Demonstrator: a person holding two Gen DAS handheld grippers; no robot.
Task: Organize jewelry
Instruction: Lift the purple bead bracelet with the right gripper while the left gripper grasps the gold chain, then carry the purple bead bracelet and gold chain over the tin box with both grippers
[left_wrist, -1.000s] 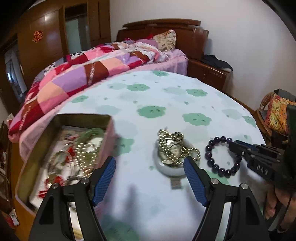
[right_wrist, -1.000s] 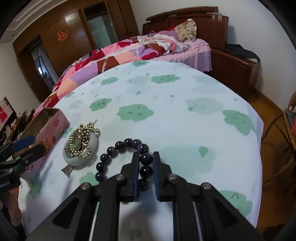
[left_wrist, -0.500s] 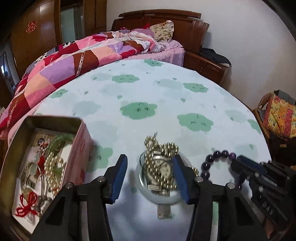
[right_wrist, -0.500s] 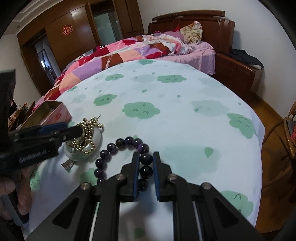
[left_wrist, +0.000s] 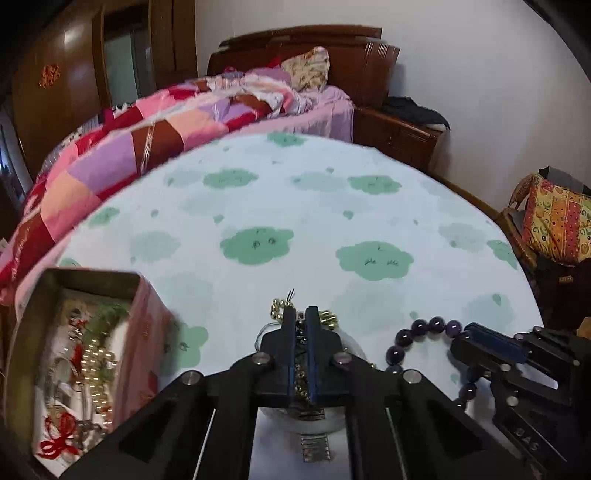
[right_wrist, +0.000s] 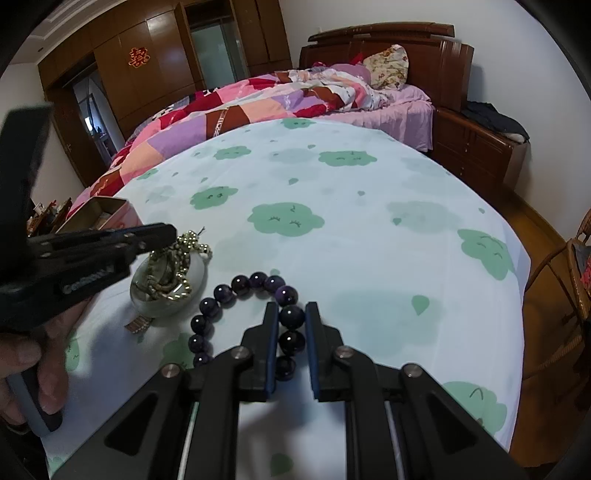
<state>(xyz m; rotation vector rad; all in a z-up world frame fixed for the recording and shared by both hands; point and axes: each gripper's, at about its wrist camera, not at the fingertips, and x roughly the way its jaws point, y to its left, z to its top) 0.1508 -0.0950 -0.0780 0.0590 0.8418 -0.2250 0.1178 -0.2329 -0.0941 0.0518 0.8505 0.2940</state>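
The left gripper (left_wrist: 301, 317) has just closed its jaws, and they now stand clenched on the gold bead chain (left_wrist: 327, 317) heaped with a watch inside a pale jade bangle (right_wrist: 168, 308); gold links show in the narrow slot between the blue pads (left_wrist: 313, 354), and the bangle lies flat on the counter (left_wrist: 258, 184) under the jaws; a short metal strap end (left_wrist: 314, 447) sticks out from the bangle's near edge; seen from the right wrist view, the left gripper (right_wrist: 166, 236) comes in from the left above the bangle, with a hand (right_wrist: 26, 365) on its handle. The right gripper (right_wrist: 291, 314) has its jaws grasping the purple bead bracelet (right_wrist: 221, 299), one dark bead pinched between the pads while the rest of the loop lies on the cloud-printed tablecloth (right_wrist: 369, 229), just beside the bangle and apart from it. At the counter's left edge stands an open pink tin (left_wrist: 146, 332) holding more jewelry, among it a string of gold beads (left_wrist: 98, 373) and a red knotted cord (left_wrist: 61, 441); a bed with a patchwork quilt (right_wrist: 229, 110) lies beyond the counter.
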